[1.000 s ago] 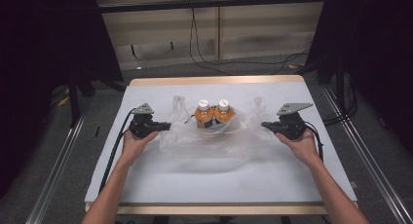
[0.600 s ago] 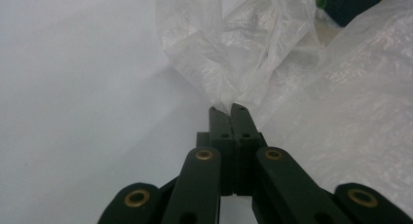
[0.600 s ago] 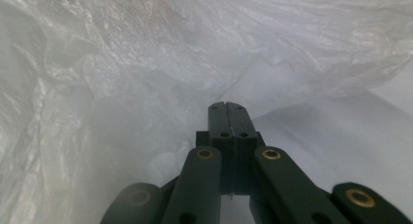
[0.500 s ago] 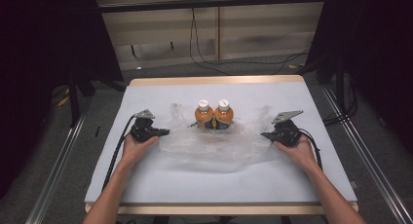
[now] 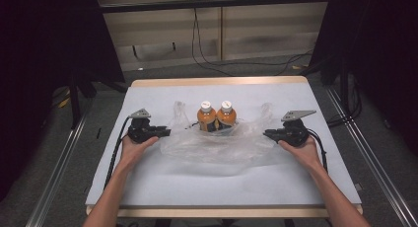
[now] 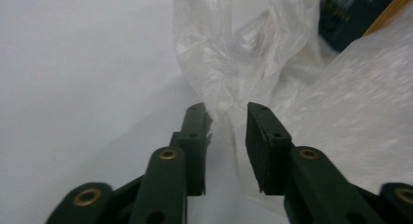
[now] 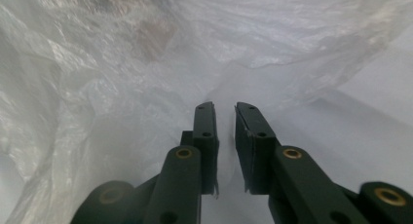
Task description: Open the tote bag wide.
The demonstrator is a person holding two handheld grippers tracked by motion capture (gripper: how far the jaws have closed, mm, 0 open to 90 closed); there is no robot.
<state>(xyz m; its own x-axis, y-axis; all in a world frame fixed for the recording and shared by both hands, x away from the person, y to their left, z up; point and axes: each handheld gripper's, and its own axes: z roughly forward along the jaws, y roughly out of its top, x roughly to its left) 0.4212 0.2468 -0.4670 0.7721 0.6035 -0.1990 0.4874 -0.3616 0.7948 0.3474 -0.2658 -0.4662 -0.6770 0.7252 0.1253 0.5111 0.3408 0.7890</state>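
Left claw (image 6: 226,121): sitting a little open, thin plastic bag (image 5: 217,143) lying between its jaws.
Right claw (image 7: 225,119): standing nearly closed, gripping nothing.
Risk: pulling unevenly may be tipping the bottles (image 5: 216,116).

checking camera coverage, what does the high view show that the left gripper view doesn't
High view alone: two orange bottles standing side by side in the bag, the right gripper at the bag's right edge, both forearms, and the table's wooden rim.

Left gripper view alone: a close look at the left gripper, its fingers apart with a twisted strip of the bag between them, and a dark object at the top right that I cannot identify.

Both: the clear plastic bag, the white table cover, and the left gripper at the bag's left side.
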